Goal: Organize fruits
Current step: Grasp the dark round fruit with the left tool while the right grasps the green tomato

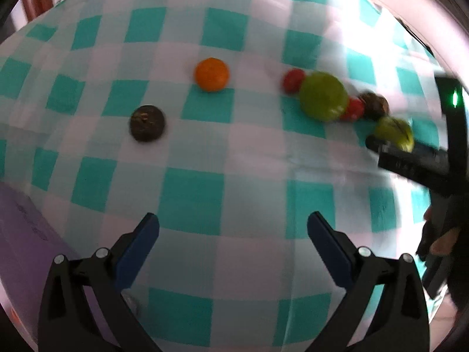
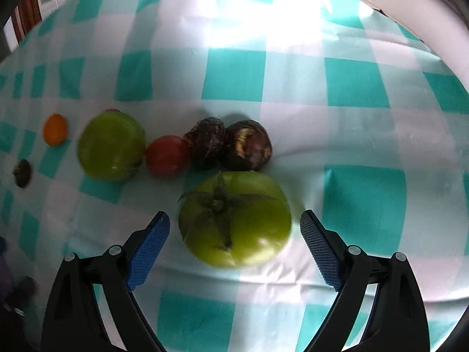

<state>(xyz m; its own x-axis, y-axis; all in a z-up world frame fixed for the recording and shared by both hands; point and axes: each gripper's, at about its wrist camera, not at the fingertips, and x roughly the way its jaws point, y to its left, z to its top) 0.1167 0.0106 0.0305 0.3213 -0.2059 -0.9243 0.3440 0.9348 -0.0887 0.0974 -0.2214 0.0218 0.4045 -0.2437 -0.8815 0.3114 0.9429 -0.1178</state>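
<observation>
Right gripper (image 2: pixel 234 243) gaping, its blue pads either side of the large green stemmed tomato (image 2: pixel 236 220) on the teal-checked tablecloth (image 2: pixel 363 193), apparently not yet touching. Left gripper (image 1: pixel 233 243) released over bare cloth. Beyond: red tomato (image 2: pixel 167 155), two dark wrinkled fruits (image 2: pixel 228 146); close gently, centred, avoiding a bruise.

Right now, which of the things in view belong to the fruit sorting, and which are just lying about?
Belongs to the job:
- green tomato between the open right gripper jaws
- second green tomato
- red tomato
- two dark brown fruits
- orange fruit
- lone dark fruit
- left gripper, open, empty

Just lying about:
- checked tablecloth
- purple box
</observation>
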